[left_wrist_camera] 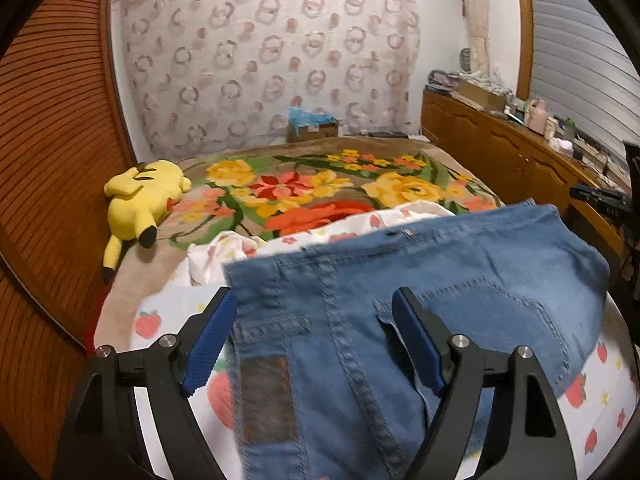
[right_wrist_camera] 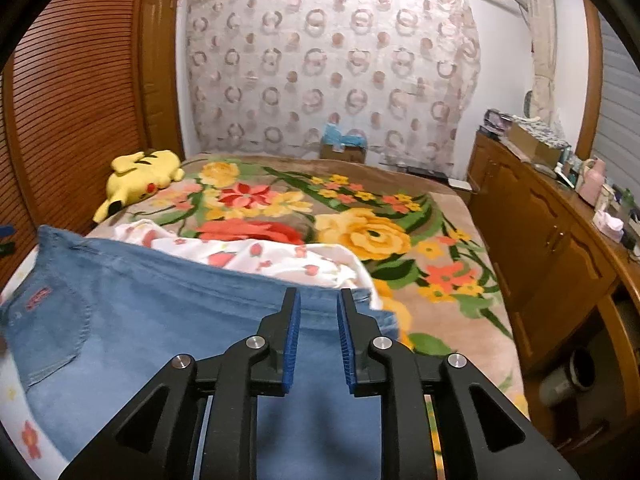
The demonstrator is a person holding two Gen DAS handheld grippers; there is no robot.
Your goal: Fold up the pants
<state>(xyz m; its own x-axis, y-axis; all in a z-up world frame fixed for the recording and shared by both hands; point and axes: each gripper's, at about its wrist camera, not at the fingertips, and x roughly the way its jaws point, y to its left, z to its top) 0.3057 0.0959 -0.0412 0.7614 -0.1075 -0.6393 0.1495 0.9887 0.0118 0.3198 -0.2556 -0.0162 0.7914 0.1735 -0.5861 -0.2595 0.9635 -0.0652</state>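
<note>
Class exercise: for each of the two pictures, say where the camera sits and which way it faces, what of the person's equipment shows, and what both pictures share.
Left wrist view: sits on the left gripper, faces along the bed toward the curtain; both its fingers show, spread wide over the jeans.
Right wrist view: sits on the right gripper, faces the same way from further right; its fingers stand closer together over the jeans' edge.
Shared: jeans, flowered blanket, yellow plush toy, curtain, wooden cabinet.
</note>
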